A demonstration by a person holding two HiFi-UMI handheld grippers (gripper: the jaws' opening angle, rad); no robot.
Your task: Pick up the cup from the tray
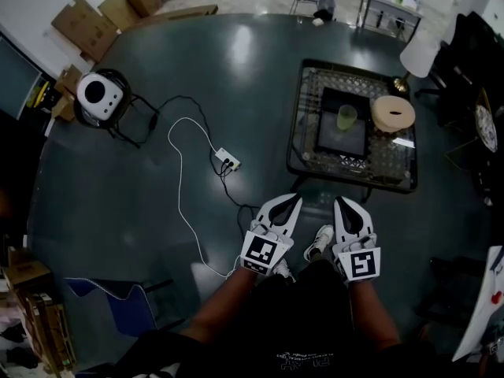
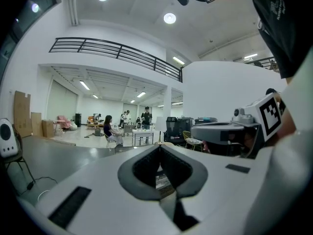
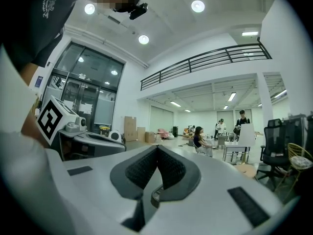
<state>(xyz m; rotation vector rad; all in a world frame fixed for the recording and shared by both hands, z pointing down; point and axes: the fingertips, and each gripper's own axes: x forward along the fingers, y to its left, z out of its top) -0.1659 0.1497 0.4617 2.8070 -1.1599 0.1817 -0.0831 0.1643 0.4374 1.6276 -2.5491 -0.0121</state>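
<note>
A pale green cup [image 1: 346, 117] stands upright on a dark tray [image 1: 343, 135] that lies on a low wire-mesh table [image 1: 302, 144]. My left gripper [image 1: 297, 198] and right gripper [image 1: 339, 201] hang side by side in front of that table, short of it. Both are shut and hold nothing. In the left gripper view the jaw tips [image 2: 159, 147] meet, and the right gripper [image 2: 230, 131] shows at the side. The right gripper view shows its own jaws [image 3: 157, 147] closed too. Neither gripper view shows the cup.
A round wooden lid [image 1: 393, 113] rests on the mesh table beside the tray. On the dark floor lie a white cable and power strip [image 1: 227, 160]; a white round device [image 1: 99, 94] stands far left. Cardboard boxes [image 1: 87, 24] line the wall. People sit at distant desks.
</note>
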